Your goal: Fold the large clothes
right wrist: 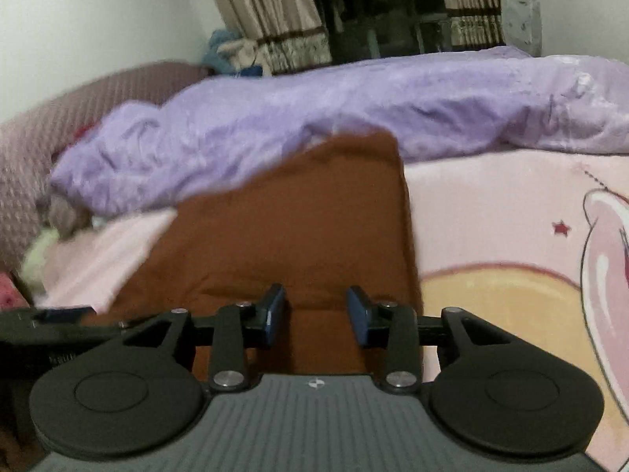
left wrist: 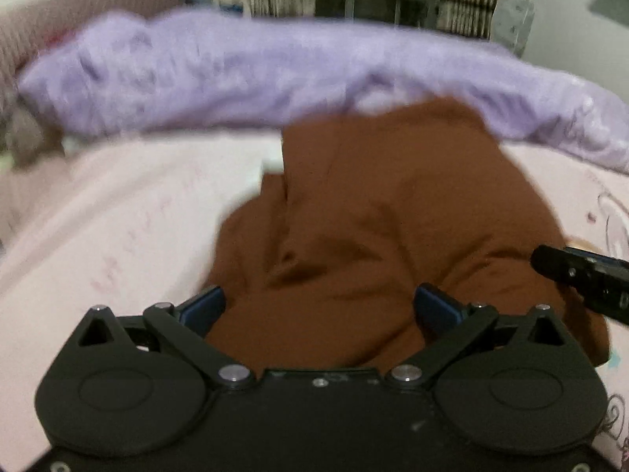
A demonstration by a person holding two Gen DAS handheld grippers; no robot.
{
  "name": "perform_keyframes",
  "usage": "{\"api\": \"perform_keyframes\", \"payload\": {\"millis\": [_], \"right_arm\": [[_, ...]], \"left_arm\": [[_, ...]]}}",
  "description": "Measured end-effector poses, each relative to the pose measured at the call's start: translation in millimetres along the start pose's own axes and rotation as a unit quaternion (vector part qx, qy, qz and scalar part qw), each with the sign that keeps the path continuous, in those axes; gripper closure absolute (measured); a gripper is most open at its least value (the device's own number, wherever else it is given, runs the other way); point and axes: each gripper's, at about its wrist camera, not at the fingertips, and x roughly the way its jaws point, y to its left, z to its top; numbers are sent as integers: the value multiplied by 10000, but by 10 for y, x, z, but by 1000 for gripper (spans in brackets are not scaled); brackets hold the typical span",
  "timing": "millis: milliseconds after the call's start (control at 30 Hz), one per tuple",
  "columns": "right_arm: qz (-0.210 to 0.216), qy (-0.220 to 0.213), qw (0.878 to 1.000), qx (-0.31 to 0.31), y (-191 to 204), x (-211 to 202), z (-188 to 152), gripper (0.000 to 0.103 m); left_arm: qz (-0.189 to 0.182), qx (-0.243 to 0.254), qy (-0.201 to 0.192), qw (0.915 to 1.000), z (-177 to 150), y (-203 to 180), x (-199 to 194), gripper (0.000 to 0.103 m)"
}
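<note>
Mid-fold, we hover both tongs, left gripper point(left wrist: 318, 306) and right gripper point(right wrist: 316, 314), jaws apart and empty, over the brown garment point(left wrist: 373, 204), its far edge toward 12 o'clock awaiting our pinch.

Your left wrist camera sits low behind the left gripper point(left wrist: 318, 306), looking forward along its fingers, close above the brown garment point(left wrist: 365, 212) on the pink bed sheet point(left wrist: 118, 216). Your right wrist camera looks the same way from behind the right gripper point(right wrist: 316, 314), just as close. Both views share the garment, the purple quilt point(right wrist: 354, 106) beyond it and the curtains point(right wrist: 271, 11). Each view catches the other gripper at its edge.
</note>
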Motion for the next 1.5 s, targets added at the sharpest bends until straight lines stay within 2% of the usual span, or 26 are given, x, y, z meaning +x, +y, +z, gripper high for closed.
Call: {"api": "perform_keyframes", "payload": {"millis": [33,100,233,333,400,533,667,700,733,800,933,1000,1133,1233,1300,1400,1500], "right_arm": [[-85,65,9999,-113,5,72,-57,60],[-175,45,9997,-133,-14,192,-73,60],[-164,77,9998,-28,-16,184,23,60],[-142,113,9998,38,7,-57,89,57],[-185,131,9997,18,39,-243,122,47],[-201,59,9998,-73,30,-512,101,46],[-221,378,9990,-125,-33,-371,-74,47],[-153,406,9990,-47,-91,-264,-158,43],[-152,339,9993,49,-157,-195,-246,43],[-36,125,9998,154,-236,-177,-389,42],[-132,184,9997,42,-154,-269,-319,42],[-114,252,9995,123,-122,-368,-225,47],[-164,71,9998,-54,-35,-592,-159,50],[-332,246,9990,-167,-33,-453,-222,50],[-282,344,9990,5,-123,-294,-312,42],[-115,226,9996,117,-184,-341,-338,41],[-109,124,9996,211,-196,-500,-222,41]], "left_arm": [[-126,-113,86,9998,-65,38,143,0],[-242,-360,-13,9991,-118,103,215,0],[11,-109,-123,9999,-63,-2,65,0],[224,-60,-199,9995,4,-75,-217,0],[384,5,-241,9990,26,-122,-384,0],[474,178,-245,9984,-4,-177,-556,0],[579,339,-106,9977,-79,-222,-412,0],[642,481,0,9968,-115,-250,-311,0],[656,603,74,9960,-161,-275,-208,0],[663,528,1,9964,-229,-281,-150,0],[793,584,-9,9951,-177,-308,-235,0],[902,579,-63,9942,-140,-332,-377,0],[884,598,-285,9939,-147,-405,-631,0],[895,622,-98,9940,-194,-415,-463,0],[830,609,72,9947,-253,-377,-251,0],[643,456,-132,9968,-223,-273,-375,0],[632,-5,-641,9959,-63,-58,-670,0]]}}
